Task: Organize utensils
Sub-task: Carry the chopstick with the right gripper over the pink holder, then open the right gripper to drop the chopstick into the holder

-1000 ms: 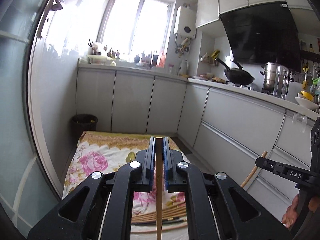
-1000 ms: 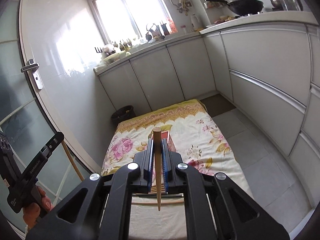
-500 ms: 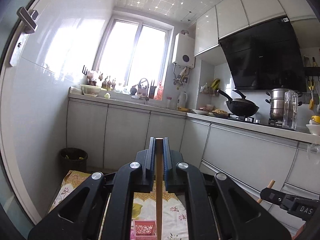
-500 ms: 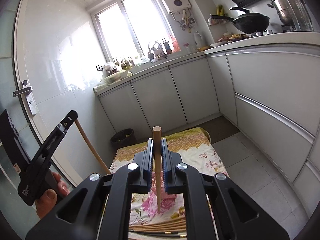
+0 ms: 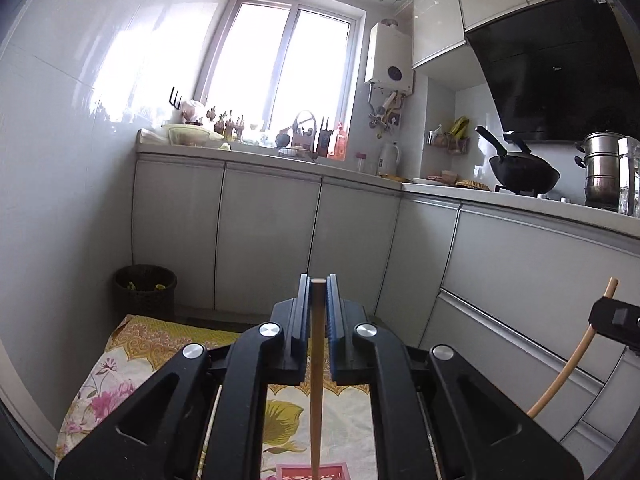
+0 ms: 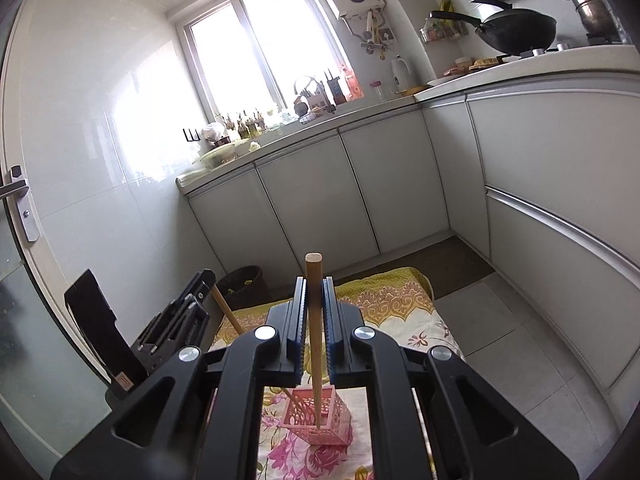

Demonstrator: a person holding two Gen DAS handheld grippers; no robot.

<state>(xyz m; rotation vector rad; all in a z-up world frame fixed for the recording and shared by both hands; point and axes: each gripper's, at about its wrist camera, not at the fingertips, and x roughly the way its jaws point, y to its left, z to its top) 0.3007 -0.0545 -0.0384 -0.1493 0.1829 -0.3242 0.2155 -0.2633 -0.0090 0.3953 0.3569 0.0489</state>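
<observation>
Chopsticks lowering toward the pink holder

Tongs in both my hands grip one thing each: my left tongs [image 5: 318,308] pinch a slim wooden chopstick [image 5: 316,384], my right tongs [image 6: 314,312] a round-ended wooden chopstick [image 6: 315,344]. Since half a second ago both views have dipped, and the right chopstick's tip now sits inside the pink perforated plastic holder [image 6: 320,416] on the floral cloth [image 6: 396,312]. Insertion looks nearly done. From the left view, only the holder's rim shows.

Bright window [image 5: 280,68], grey cabinets [image 5: 264,236], tiled floor [image 6: 532,364].
</observation>
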